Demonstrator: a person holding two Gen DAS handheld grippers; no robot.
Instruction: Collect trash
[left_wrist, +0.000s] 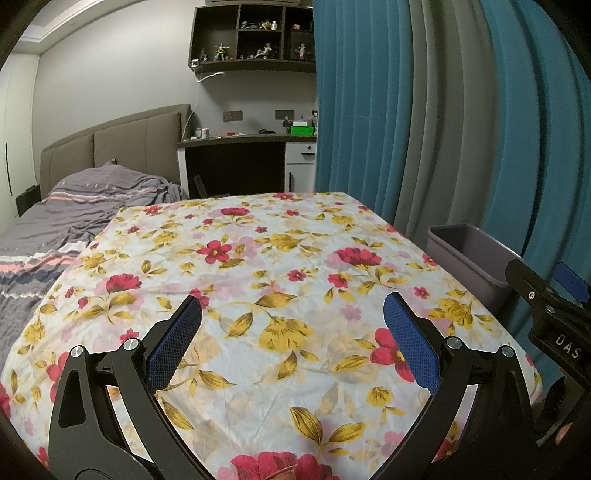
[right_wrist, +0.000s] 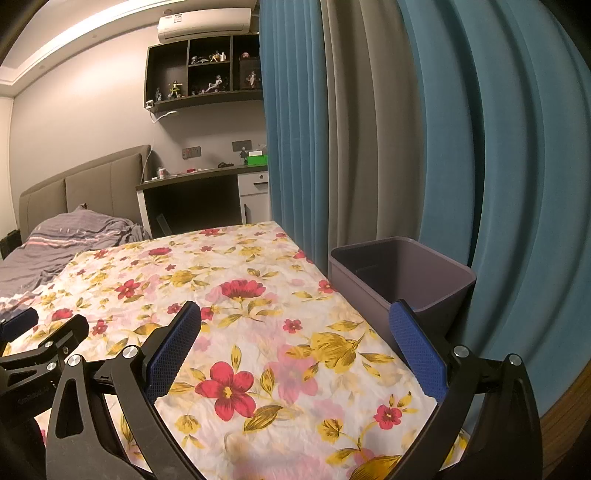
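Observation:
A table covered with a flowered cloth (left_wrist: 280, 258) fills both views; it also shows in the right wrist view (right_wrist: 258, 295). No trash shows on it. A grey-purple bin (right_wrist: 406, 277) stands off the table's right edge, also seen in the left wrist view (left_wrist: 476, 254). My left gripper (left_wrist: 293, 314) is open and empty above the near part of the cloth. My right gripper (right_wrist: 295, 325) is open and empty above the cloth's right side, its right finger (right_wrist: 417, 350) near the bin. Each gripper shows at the edge of the other's view.
Blue and grey curtains (right_wrist: 443, 147) hang close behind the bin. A bed with grey bedding (left_wrist: 55, 229) lies left of the table. A desk (left_wrist: 251, 140) and wall shelves with figurines (left_wrist: 255, 33) stand at the back.

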